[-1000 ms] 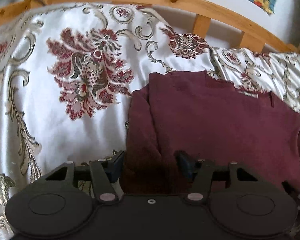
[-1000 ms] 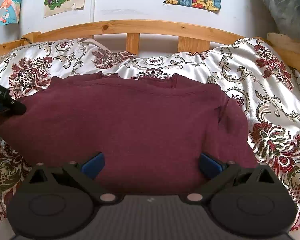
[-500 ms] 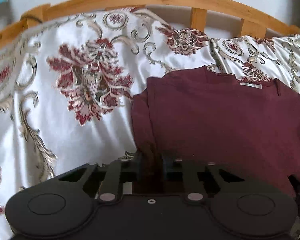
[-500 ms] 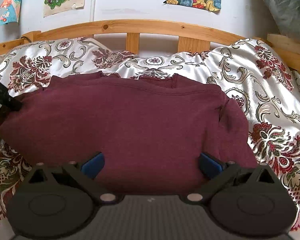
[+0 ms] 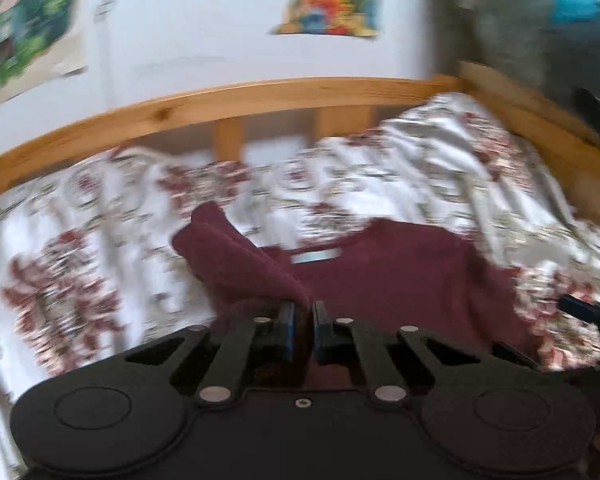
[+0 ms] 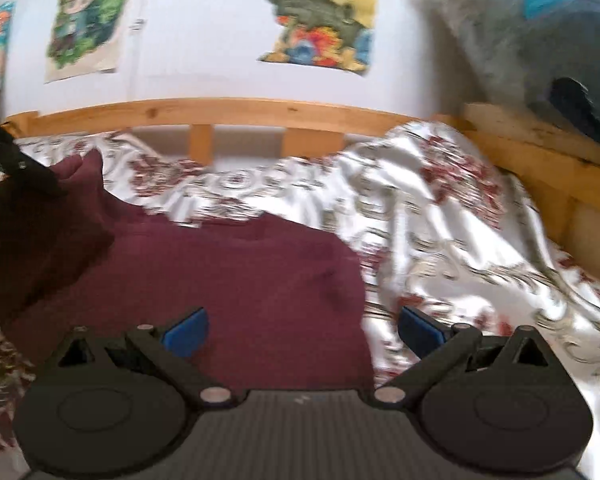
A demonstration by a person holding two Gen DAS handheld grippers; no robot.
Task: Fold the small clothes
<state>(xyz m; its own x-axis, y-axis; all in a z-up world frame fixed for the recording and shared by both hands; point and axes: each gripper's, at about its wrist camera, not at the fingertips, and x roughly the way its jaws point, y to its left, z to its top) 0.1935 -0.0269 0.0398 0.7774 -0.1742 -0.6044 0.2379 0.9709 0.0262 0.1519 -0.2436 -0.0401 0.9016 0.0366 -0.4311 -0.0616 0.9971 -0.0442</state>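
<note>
Floral bedspread (image 6: 440, 208) carries maroon sweater (image 6: 228, 276). Left wrist view alone shows left tool (image 5: 303, 326) clamped on sweater's lifted edge and a neck label (image 5: 316, 256); right wrist view shows right tool (image 6: 300, 326) spread wide, gripping nothing.

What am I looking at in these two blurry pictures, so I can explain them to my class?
A person holds a pair of tongs in each hand, and each pair carries a camera looking along its two fingers. One picture comes from the left tongs, the other from the right tongs. On the bed lies a flowered bedspread with a dark red sweater on it. The left tongs are shut on one edge of the sweater and lift it clear of the bed. The right tongs are open and hold nothing. Behind stands a wooden bed rail.
</note>
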